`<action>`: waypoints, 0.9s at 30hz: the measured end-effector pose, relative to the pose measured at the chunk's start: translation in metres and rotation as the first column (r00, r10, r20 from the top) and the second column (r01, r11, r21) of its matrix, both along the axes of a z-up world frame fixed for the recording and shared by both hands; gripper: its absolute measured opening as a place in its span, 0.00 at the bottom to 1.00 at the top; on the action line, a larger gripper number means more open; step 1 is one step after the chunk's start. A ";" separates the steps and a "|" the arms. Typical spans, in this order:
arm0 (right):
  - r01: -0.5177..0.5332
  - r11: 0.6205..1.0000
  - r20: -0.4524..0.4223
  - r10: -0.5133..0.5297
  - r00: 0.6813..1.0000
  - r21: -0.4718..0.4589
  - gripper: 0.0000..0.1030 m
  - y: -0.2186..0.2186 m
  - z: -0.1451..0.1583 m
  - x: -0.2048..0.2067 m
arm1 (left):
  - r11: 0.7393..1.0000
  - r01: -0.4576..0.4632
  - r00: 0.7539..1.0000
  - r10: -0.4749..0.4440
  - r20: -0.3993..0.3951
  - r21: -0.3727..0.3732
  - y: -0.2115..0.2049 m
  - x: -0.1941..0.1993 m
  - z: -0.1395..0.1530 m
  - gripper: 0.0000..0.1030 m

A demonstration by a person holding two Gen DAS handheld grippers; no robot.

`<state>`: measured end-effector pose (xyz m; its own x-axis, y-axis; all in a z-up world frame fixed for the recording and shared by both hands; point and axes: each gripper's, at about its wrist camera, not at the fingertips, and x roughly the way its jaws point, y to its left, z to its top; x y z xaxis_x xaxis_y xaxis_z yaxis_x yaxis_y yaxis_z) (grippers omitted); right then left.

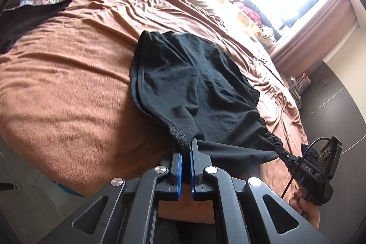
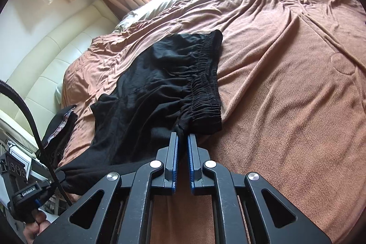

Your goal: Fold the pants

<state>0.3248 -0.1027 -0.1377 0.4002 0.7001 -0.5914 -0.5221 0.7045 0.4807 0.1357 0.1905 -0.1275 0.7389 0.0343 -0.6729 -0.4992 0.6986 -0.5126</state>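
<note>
Left wrist view: the left gripper (image 1: 187,148) is clenched on the hem end of the black pants (image 1: 194,84), which lie on the brown blanket (image 1: 68,84). Right wrist view: the right gripper (image 2: 182,137) pinches the pants' gathered waistband (image 2: 203,84).

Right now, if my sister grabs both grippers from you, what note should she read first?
Left gripper: shut on the black pants at the near leg-hem end.
Right gripper: shut on the same pants at the near end of the elastic waistband.
The near edge is lifted between them; the rest lies on the brown blanket.
Another dark garment sits farther up the bed.
Done: both near corners gripped.
Left: probably carry that edge across, lay it flat, let go.
</note>
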 end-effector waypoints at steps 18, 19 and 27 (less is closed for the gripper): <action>0.019 0.997 0.075 -0.024 0.997 0.071 0.05 0.029 0.056 0.031 | 0.994 -0.019 0.992 0.004 0.130 0.111 0.051 0.082 0.092 0.05; 0.024 0.997 0.078 -0.029 0.997 0.074 0.05 0.031 0.059 0.034 | 0.993 -0.020 0.991 0.004 0.135 0.115 0.054 0.088 0.096 0.05; 0.059 0.996 0.086 -0.065 0.994 0.067 0.00 0.049 0.071 0.064 | 0.990 -0.017 0.989 -0.004 0.149 0.143 0.075 0.138 0.116 0.04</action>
<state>0.3891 -0.0537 -0.0670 0.4928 0.7079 -0.5061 -0.5207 0.7058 0.4802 0.2737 0.2658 -0.0110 0.8299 0.1275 -0.5432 -0.4298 0.7669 -0.4765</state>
